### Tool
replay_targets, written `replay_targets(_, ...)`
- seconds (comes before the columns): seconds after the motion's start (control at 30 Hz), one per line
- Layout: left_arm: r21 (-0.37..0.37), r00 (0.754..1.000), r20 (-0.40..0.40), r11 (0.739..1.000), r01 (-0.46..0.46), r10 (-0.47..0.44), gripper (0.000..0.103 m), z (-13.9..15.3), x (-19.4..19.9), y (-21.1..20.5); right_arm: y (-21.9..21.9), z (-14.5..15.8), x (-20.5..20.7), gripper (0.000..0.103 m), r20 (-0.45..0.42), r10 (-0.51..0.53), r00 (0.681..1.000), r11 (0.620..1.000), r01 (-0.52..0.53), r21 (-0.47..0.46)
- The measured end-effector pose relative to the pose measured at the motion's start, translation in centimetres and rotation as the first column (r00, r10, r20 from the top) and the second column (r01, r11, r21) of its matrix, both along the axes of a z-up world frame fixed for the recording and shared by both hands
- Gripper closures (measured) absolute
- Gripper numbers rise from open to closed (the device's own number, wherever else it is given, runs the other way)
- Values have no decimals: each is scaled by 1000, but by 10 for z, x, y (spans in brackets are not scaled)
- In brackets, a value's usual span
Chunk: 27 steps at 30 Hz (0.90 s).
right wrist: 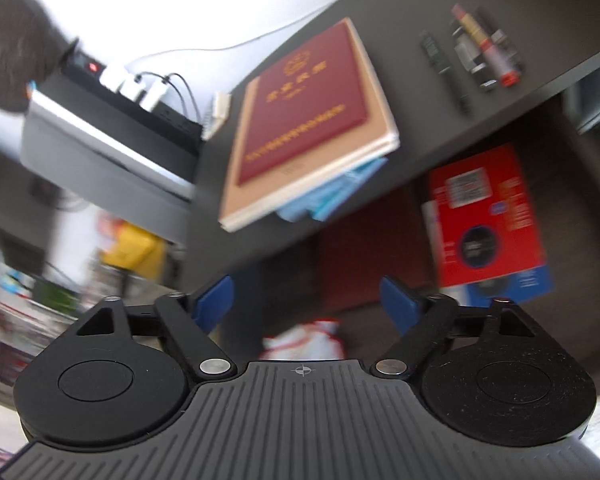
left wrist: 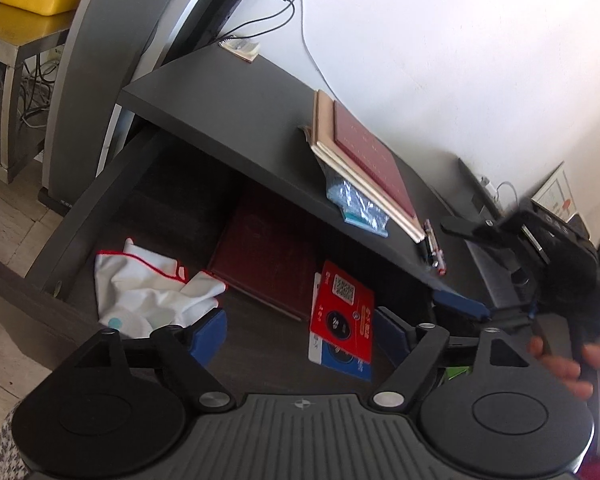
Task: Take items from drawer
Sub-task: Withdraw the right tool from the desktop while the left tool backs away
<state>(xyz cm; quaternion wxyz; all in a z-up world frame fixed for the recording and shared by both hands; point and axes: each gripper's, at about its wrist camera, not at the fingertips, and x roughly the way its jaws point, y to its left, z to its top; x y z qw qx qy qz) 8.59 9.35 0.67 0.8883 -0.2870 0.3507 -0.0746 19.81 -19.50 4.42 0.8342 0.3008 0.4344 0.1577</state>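
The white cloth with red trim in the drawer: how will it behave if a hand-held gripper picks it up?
The white cloth lies crumpled in soft folds, so it will probably hang limp and unfold when lifted. It looks thin, so likely light. A trailing corner might drag over the dark red book beside it.

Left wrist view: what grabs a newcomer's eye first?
The open drawer under the dark desktop, holding a red card package, a white cloth with red trim and a dark red book. On the desktop, a maroon book tops a stack near the wall. Both grippers, left and right, are open and hold nothing.
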Motion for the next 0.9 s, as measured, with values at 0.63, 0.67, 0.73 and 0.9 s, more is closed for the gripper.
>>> replay_targets(0.63,415,997,36,909,41,-62,4,20,-41,-58,-18,14,-158,0,466,-25,884,846,267,-462)
replay_targets(0.67,443,997,35,895,41,-63,3,20,-42,-60,-20,12,-161,0,470,-29,882,840,276,-467)
replay_targets(0.73,493,997,29,869,44,-67,3,17,-45,-64,-23,9,-167,0,473,-38,880,828,293,-478)
replay_targets(0.9,560,998,-15,827,53,-54,3,8,-49,-64,-32,-5,-178,0,456,-69,887,819,312,-483)
